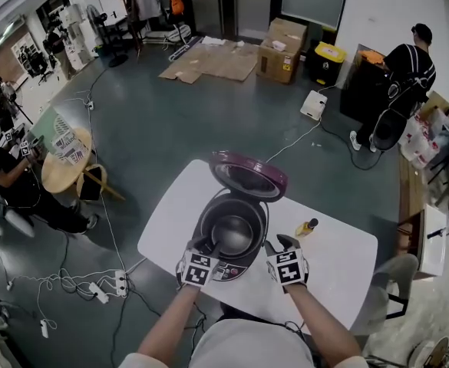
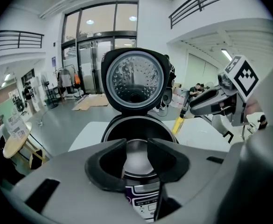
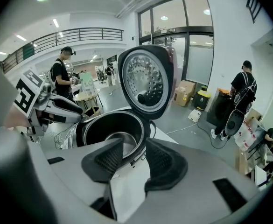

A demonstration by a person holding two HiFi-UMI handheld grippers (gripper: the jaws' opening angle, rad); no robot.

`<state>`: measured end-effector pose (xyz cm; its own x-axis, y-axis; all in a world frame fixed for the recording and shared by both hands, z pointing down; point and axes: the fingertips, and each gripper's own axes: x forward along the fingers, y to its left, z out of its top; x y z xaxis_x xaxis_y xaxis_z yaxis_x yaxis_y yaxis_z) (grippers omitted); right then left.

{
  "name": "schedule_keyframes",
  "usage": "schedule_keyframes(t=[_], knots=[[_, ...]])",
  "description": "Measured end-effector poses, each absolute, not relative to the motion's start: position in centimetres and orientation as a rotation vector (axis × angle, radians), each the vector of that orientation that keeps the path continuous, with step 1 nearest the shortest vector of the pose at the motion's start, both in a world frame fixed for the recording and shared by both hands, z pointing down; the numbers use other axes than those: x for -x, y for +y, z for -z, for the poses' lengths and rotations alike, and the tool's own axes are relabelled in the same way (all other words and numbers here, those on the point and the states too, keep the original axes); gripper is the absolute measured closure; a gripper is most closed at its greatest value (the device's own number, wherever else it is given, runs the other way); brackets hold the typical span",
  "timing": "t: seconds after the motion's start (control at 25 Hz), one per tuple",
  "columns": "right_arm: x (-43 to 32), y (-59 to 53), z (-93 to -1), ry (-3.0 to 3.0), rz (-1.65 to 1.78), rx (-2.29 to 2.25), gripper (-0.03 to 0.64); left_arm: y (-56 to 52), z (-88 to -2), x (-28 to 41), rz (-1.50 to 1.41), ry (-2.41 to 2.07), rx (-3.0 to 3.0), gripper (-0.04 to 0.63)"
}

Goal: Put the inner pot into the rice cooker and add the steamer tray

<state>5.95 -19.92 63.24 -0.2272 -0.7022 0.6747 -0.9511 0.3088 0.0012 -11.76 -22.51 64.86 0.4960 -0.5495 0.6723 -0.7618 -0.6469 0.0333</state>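
While open and empty, left tongs, right tongs; inner pot inside rice cooker.

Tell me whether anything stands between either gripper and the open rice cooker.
Nothing visible does. The left gripper and right gripper hang open and empty at the near rim of the rice cooker; its lid stands raised behind, and the yellow object sits apart.
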Motion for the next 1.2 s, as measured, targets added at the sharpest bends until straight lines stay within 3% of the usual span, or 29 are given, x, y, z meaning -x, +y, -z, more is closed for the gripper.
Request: schedule_keyframes(t=[1.2], knots=[[-16.3, -8.2, -59.2, -1.945, -0.629, -1.735, 0.480, -12.9, -61.6, -1.4, -0.763, -0.758, -2.565, 0.460]])
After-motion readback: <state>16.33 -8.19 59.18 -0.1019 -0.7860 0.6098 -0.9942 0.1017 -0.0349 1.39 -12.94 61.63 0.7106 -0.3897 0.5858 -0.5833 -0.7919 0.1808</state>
